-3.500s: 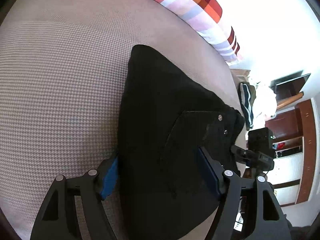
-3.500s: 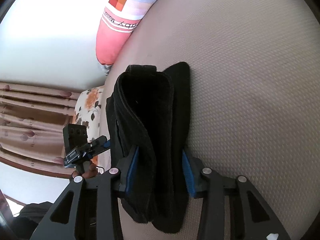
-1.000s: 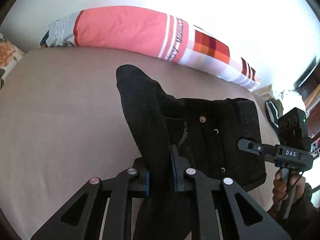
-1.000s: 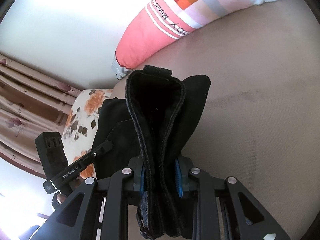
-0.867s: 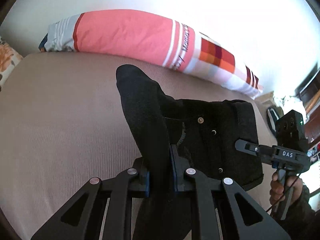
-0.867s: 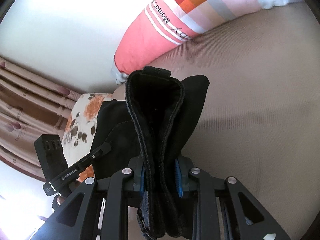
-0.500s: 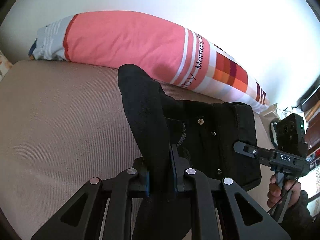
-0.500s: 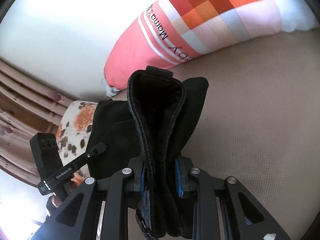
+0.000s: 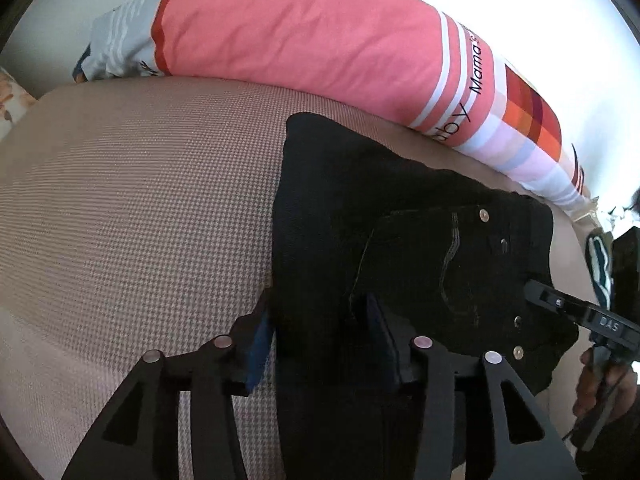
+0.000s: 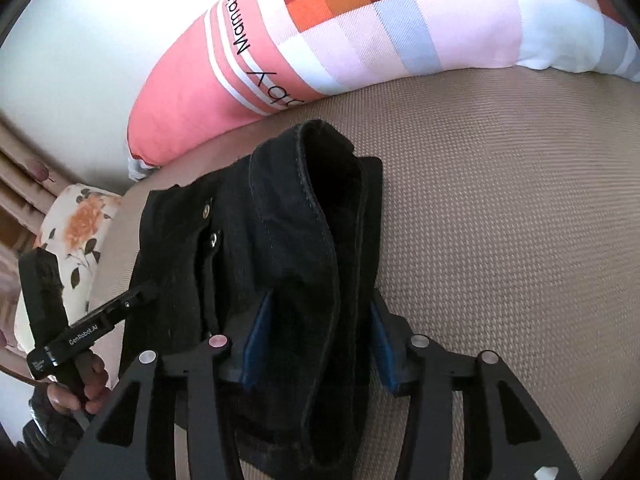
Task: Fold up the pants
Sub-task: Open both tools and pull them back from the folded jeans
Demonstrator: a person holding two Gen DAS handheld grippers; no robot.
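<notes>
The black pants lie folded on the beige bed, close under the long pillow. My left gripper is open, its blue-padded fingers astride the folded left edge of the pants. My right gripper is open too, its fingers either side of the thick waistband end of the pants. Each gripper shows in the other's view: the right one at the pants' right side, the left one at their left side.
A long pink, white and checked pillow lies along the far edge of the bed, also in the right wrist view. A floral cushion and curtains are at the left. Bare bed surface lies to the right.
Both grippers carried the folded pants toward the pillow, lowered them onto the bed and opened. A half second ago both were shut on the pants.
</notes>
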